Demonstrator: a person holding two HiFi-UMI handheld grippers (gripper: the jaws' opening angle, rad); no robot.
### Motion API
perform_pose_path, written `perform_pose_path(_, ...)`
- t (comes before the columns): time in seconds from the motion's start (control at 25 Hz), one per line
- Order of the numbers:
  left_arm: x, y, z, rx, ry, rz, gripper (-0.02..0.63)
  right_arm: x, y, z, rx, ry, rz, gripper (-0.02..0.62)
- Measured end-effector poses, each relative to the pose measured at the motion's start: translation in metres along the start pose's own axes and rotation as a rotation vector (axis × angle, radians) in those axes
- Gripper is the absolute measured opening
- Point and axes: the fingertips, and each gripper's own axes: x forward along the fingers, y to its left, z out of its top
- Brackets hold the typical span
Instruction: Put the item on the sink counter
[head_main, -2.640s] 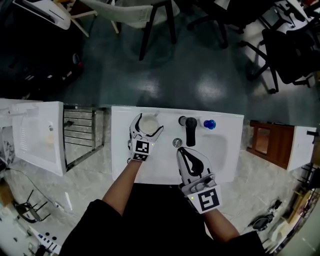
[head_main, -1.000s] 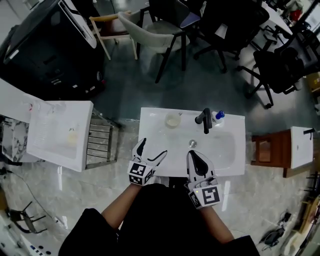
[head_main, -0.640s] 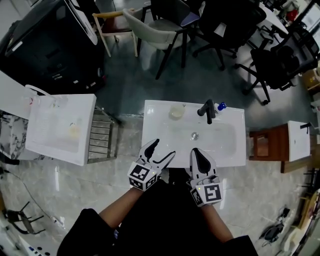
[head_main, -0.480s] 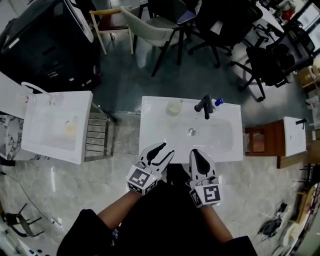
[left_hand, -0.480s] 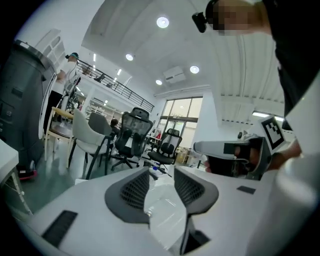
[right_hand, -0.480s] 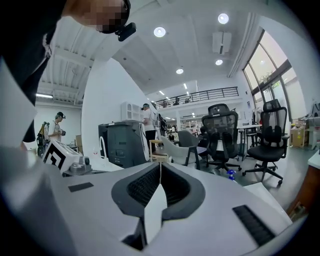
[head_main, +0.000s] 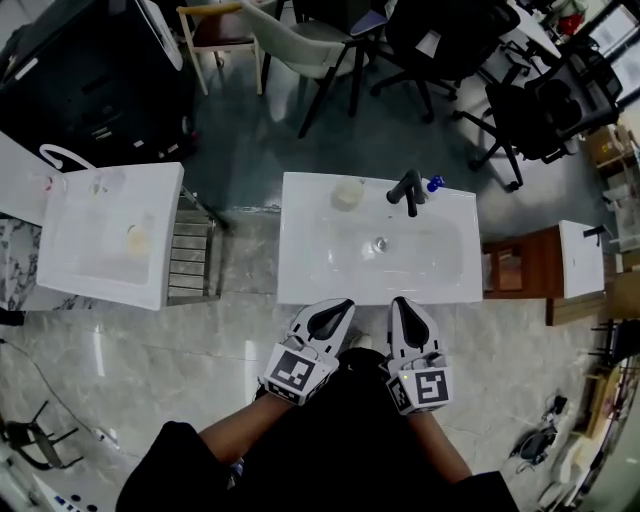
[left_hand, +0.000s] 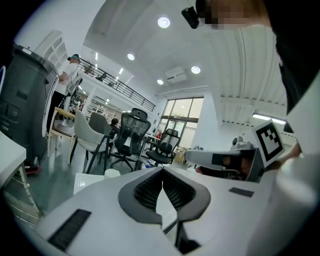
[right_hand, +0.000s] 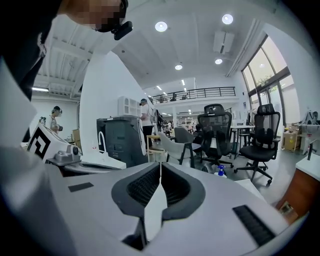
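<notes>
A small cream cup (head_main: 347, 194) stands on the back left corner of the white sink counter (head_main: 300, 270), left of the black faucet (head_main: 408, 190). The same cup (left_hand: 112, 173) peeks over the jaws in the left gripper view. My left gripper (head_main: 341, 305) is pulled back near the counter's front edge, shut and empty. Beside it my right gripper (head_main: 405, 303) is also shut with nothing in it. In both gripper views the jaws meet, for the left gripper (left_hand: 162, 181) and the right gripper (right_hand: 160, 177).
A blue-capped bottle (head_main: 433, 184) stands right of the faucet. A second white sink (head_main: 105, 235) and a metal rack (head_main: 192, 258) stand to the left, a brown stool (head_main: 510, 272) to the right. Chairs (head_main: 310, 45) and a black cabinet (head_main: 80, 75) are behind the sink.
Both grippers drew back from over the basin to the counter's front edge. My left gripper's jaws went from wide open to shut. The cup stayed on the counter.
</notes>
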Motion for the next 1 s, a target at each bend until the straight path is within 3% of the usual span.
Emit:
perform_pose_path(0.28, -0.006, -0.030, 0.010, 0.058, -0.038, 0.073, 0.017, -0.031, 0.003, -0.002, -0.031, -0.016, 0.051, 0.032)
perform_pose_path(0.56, 0.014, -0.102, 0.011, 0.152, -0.025, 0.094, 0.017, -0.088, -0.039, -0.013, -0.008, -0.041, 0.055, 0.032)
perform_pose_path(1.0, 0.008, -0.179, -0.021, 0.178, -0.003, 0.220, 0.017, -0.160, -0.076, -0.035, 0.001, -0.053, 0.070, 0.032)
